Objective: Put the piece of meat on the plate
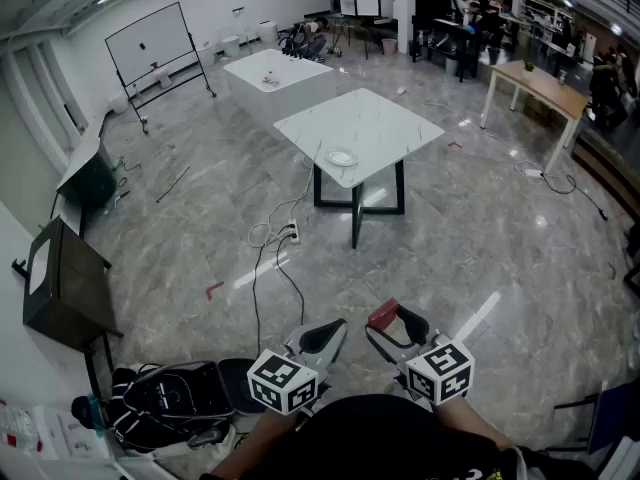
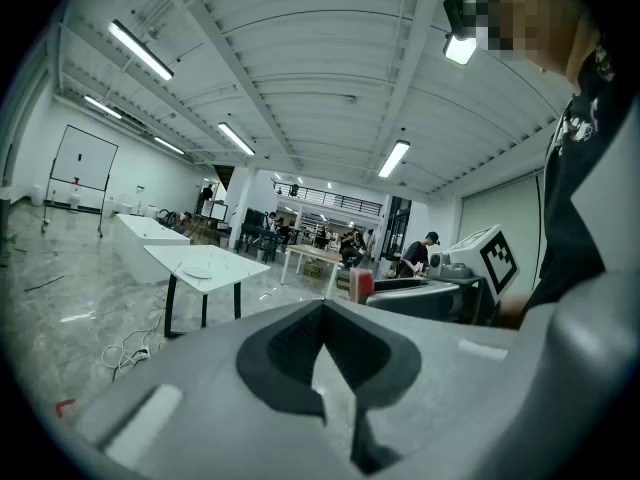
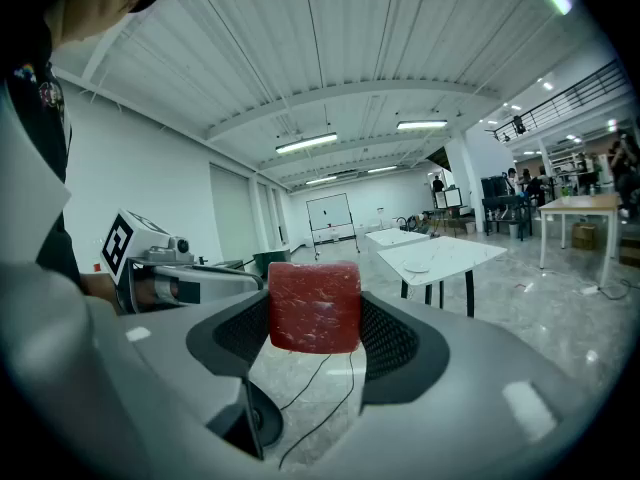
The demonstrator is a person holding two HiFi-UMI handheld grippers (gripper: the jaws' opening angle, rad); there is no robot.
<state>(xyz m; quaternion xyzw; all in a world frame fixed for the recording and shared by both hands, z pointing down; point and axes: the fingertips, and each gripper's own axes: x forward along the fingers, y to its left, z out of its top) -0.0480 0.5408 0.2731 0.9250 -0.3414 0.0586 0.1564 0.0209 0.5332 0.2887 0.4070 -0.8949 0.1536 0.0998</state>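
The piece of meat [image 3: 314, 306] is a squarish, dark-red block with pale flecks, clamped between the jaws of the right gripper [image 1: 397, 333] close to the person's body. It is well apart from the plate [image 1: 342, 157], which lies near the white table's [image 1: 390, 118] near edge. The left gripper [image 1: 318, 343] is closed on nothing, and open grey floor [image 1: 460, 248] lies ahead of it, with cables [image 1: 268, 236] trailing beside the table's legs.

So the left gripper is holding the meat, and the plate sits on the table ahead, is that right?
Not quite: the right gripper holds the meat, as the right gripper view shows. The plate does sit on the table ahead.
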